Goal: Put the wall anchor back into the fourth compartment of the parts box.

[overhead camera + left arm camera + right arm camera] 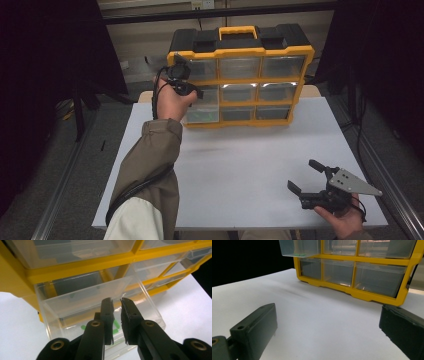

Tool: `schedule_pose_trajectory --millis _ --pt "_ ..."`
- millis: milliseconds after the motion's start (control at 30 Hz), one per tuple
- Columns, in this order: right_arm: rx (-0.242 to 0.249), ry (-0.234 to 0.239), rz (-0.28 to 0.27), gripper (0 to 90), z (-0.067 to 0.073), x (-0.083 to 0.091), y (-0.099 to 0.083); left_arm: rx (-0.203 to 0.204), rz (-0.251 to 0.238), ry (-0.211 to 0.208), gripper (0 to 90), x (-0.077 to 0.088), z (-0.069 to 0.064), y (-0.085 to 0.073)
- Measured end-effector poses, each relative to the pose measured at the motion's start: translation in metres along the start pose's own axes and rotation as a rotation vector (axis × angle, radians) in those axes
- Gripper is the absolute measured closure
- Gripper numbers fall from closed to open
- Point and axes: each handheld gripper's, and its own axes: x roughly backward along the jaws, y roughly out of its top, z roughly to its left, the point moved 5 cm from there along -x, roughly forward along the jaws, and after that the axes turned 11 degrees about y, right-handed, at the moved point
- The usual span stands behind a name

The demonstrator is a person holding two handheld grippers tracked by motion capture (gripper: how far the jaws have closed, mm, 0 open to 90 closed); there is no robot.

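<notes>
The left gripper [116, 302] has its jaws nearly closed over the front lip of a clear drawer [100, 305] – pulled partly out of the yellow organizer [240, 75], green bits inside. Whether the pads pinch the lip I cannot tell; next likely calls for a straight, level pull. The right gripper [306, 176] rests wide open and empty over the tabletop [240, 165].

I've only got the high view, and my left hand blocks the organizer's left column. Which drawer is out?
Observer: The middle-left drawer. The right gripper view shows it jutting from the organizer above the bottom row.
Operator: Anything in it?
Observer: Small green pieces lie on its floor, seen in the left gripper view.
Operator: And my left jaws?
Observer: The left gripper has them nearly together, with a thin gap, at the drawer's front. I cannot tell whether they pinch the clear wall.
</notes>
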Motion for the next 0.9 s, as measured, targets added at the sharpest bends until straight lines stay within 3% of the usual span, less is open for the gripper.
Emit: schedule_pose_trajectory --millis 100,133,267,900 --pt "0.0 -0.006 0.002 1.5 0.0 0.0 0.0 -0.012 0.002 -0.011 81.3 0.002 0.0 -0.001" --pt "0.0 -0.005 0.002 1.5 0.0 0.0 0.0 0.009 -0.005 -0.015 81.6 0.002 -0.002 -0.001" --pt "0.0 -0.001 0.0 1.5 0.0 0.0 0.0 -0.027 0.001 -0.029 82.7 0.007 -0.002 -0.003" --pt "0.003 -0.005 0.003 1.5 0.0 0.0 0.0 -0.044 -0.019 -0.076 90.0 0.017 -0.006 -0.016"
